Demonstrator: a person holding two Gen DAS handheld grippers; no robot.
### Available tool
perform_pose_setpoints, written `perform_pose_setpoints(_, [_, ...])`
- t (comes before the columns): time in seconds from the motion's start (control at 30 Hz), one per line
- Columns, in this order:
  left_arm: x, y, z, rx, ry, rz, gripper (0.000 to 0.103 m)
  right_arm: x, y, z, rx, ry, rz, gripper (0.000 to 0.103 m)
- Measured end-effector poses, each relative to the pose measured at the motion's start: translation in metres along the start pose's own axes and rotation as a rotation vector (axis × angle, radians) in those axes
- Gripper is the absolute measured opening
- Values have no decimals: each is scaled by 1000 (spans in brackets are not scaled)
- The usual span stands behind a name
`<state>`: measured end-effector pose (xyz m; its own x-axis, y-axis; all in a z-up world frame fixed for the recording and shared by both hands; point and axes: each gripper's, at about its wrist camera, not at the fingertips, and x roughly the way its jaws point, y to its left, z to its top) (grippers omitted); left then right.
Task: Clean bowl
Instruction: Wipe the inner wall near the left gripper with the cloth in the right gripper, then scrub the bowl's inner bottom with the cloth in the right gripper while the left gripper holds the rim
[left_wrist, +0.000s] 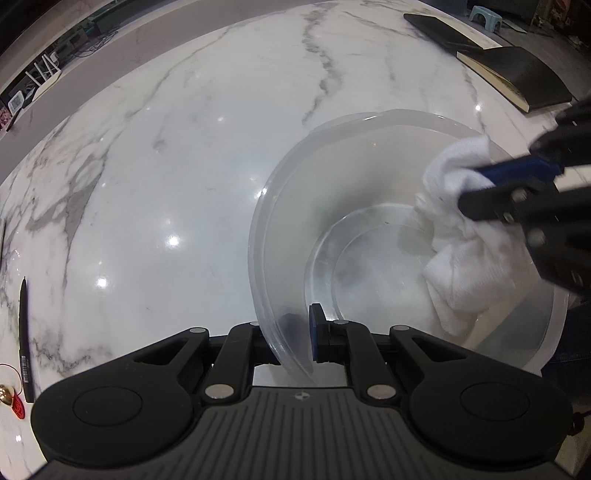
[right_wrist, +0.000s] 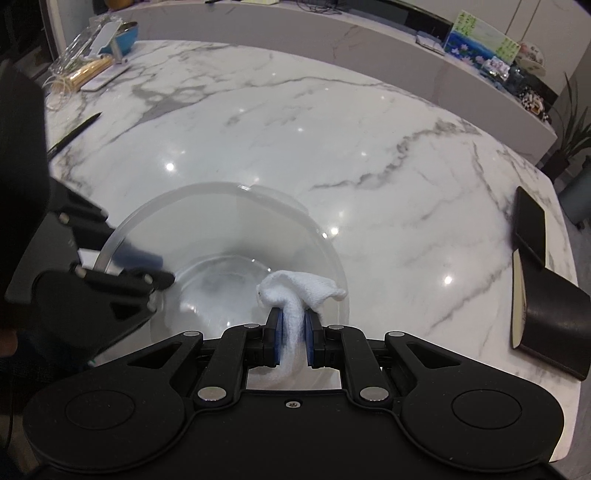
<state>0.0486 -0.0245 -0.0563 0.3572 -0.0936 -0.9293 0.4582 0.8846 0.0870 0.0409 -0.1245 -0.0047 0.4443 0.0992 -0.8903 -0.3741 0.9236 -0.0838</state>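
Gripping one bowl (left_wrist: 291, 236), one cloth (right_wrist: 295, 291), two tools (left_wrist: 299, 332) (right_wrist: 293, 332)

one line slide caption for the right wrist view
Right gripper wipes inside clear plastic bowl with white cloth; left gripper clamps its rim.

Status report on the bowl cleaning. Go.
Left gripper shut on clear plastic bowl's rim, steadying it. Right gripper shut on white cloth, cloth inside the bowl. Nothing in the way; pen and notebooks sit well off.
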Motion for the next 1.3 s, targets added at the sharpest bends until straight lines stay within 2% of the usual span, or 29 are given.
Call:
perform_pose_setpoints(0.47, [2,-1,0,11,-6,-2,11,15,-5,30,56,-85,81,11])
perform_pose_setpoints(0.7, [1,1,1,2,-5,-2,12,18,-7,37,94,-94,137,11])
perform_pose_setpoints(1.07, [1,4,4,-4,-5,-1,11,12,-1,31,52,-97,45,11])
perform_pose_setpoints(1.3, [2,6,2,8,-5,0,11,-8,-14,28,90,-181,88,11])
